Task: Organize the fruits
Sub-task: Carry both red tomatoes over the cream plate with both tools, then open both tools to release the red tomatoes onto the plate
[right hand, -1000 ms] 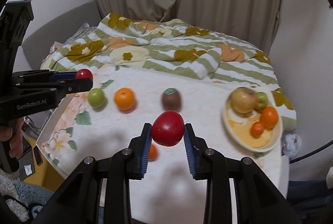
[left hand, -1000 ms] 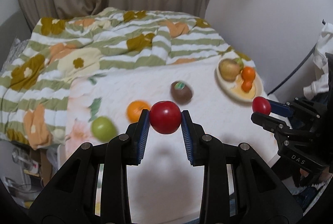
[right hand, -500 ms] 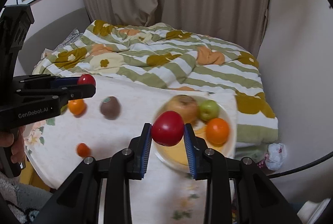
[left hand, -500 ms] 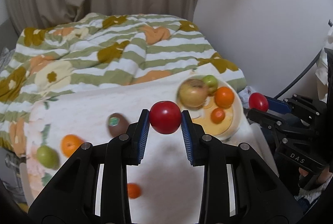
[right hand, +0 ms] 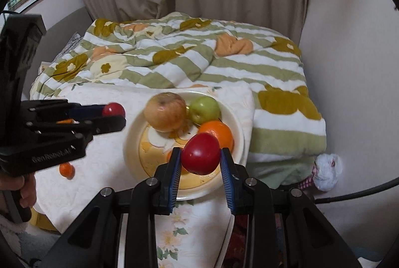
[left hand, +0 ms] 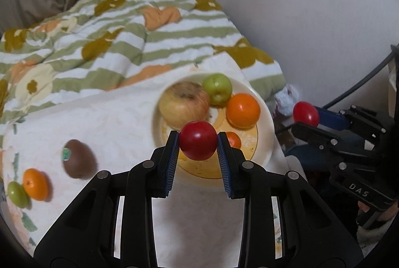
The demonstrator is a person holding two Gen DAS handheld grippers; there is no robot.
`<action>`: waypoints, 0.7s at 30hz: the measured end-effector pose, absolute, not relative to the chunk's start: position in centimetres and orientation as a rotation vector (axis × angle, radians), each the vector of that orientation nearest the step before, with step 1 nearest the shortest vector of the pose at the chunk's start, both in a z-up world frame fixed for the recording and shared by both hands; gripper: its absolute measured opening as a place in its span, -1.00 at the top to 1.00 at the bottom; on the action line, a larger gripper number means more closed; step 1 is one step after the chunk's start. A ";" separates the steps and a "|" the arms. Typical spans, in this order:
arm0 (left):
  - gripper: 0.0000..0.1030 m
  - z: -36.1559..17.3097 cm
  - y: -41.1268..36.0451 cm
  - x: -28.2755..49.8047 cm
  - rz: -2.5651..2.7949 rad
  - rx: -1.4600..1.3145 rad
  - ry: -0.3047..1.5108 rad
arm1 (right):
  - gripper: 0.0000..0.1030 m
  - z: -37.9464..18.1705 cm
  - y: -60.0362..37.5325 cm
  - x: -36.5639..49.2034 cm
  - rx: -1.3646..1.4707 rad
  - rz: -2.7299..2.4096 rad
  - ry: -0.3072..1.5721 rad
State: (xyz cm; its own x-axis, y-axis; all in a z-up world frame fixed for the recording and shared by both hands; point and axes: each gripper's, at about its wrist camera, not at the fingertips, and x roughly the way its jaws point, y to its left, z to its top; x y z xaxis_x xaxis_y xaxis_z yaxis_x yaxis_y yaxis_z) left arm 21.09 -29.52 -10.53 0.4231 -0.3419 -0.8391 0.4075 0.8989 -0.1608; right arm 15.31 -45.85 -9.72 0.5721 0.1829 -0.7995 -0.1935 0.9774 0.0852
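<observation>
Red fruit fills both claws: the left gripper (left hand: pixel 198 144) clamps one red apple (left hand: pixel 198 143), the right gripper (right hand: pixel 200 154) another (right hand: pixel 200 153). Within the last second both have swung from the loose fruit toward the plate (right hand: pixel 129 140), and now hang over it. Judging by that, release comes next; the kiwi (left hand: pixel 78 158) and oranges wait on the cloth.

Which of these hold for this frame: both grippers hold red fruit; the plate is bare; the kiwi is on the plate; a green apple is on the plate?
1. Both the left gripper and right gripper hold red fruit. True.
2. The plate is bare. False: it holds several fruits, including an orange.
3. The kiwi is on the plate. False: it lies on the cloth.
4. A green apple is on the plate. True.
</observation>
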 end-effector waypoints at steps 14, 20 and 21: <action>0.26 -16.2 -32.1 22.1 -0.533 0.183 1.196 | 0.44 -12.7 -46.9 15.9 0.107 0.168 1.003; 0.25 -16.6 -32.3 22.0 -0.519 0.229 1.210 | 0.44 -13.1 -47.1 15.8 0.125 0.153 1.008; 0.24 -16.5 -32.3 22.0 -0.516 0.237 1.209 | 0.44 -13.1 -47.2 15.8 0.127 0.151 1.007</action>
